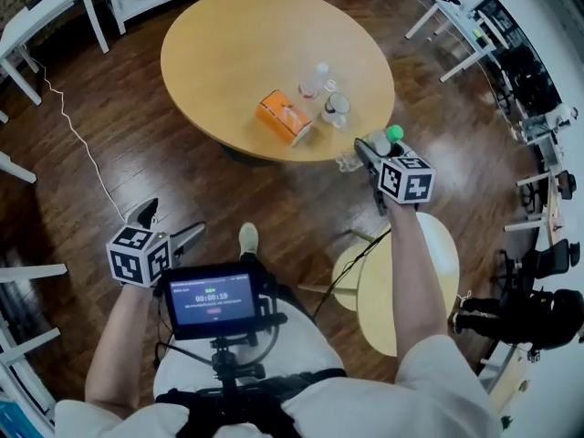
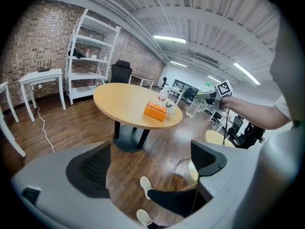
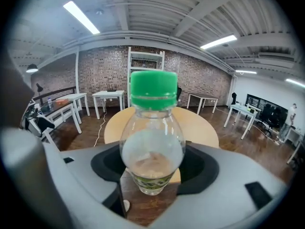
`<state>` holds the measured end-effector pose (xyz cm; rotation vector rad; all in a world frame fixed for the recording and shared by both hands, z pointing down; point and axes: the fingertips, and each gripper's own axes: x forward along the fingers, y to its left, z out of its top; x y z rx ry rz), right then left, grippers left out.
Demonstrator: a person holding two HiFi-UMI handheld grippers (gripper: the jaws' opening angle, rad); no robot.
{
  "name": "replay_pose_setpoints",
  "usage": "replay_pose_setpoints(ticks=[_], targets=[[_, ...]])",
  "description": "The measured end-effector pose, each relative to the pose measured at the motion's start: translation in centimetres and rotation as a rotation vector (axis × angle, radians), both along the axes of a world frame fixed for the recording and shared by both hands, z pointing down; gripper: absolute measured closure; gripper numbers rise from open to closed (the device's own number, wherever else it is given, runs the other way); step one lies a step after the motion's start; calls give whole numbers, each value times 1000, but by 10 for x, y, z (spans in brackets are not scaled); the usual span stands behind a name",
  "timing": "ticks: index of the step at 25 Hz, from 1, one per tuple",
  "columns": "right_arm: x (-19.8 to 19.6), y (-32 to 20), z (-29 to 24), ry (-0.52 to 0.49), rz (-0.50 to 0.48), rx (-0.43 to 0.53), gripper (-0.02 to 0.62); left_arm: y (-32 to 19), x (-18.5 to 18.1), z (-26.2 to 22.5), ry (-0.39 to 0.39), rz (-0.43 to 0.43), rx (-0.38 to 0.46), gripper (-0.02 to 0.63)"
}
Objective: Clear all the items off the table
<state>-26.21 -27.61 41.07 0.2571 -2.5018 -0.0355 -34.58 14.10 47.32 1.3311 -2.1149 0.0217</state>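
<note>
A round wooden table (image 1: pixel 228 53) carries an orange box (image 1: pixel 285 117), a small clear bottle (image 1: pixel 315 80) and a clear cup with a dark lid (image 1: pixel 335 109). My right gripper (image 1: pixel 372 149) hangs just off the table's near right edge, shut on a clear bottle with a green cap (image 1: pixel 392 135). In the right gripper view that bottle (image 3: pixel 151 142) stands upright between the jaws and fills the middle. My left gripper (image 1: pixel 190 235) is low at the left over the floor, open and holding nothing. In the left gripper view, the floor and a shoe show between its jaws (image 2: pixel 150 163), with the orange box (image 2: pixel 156 111) far ahead.
A pale round stool (image 1: pixel 401 281) stands under my right arm. White desks (image 1: pixel 46 16) line the upper left, with a white cable (image 1: pixel 78 135) trailing over the wood floor. More desks and chairs (image 1: pixel 511 62) crowd the right side. White shelving (image 2: pixel 90 56) stands against the brick wall.
</note>
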Motion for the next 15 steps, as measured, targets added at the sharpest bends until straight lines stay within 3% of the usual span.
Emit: replay_pose_setpoints(ticks=[7,15], targets=[[-77,-137,12,-17,96,77,290,-42,-65,-5,6,-75,-19,79],[-169,-206,62,13,41,19,290,-120,-121,-14,-12,-69,-51,79]])
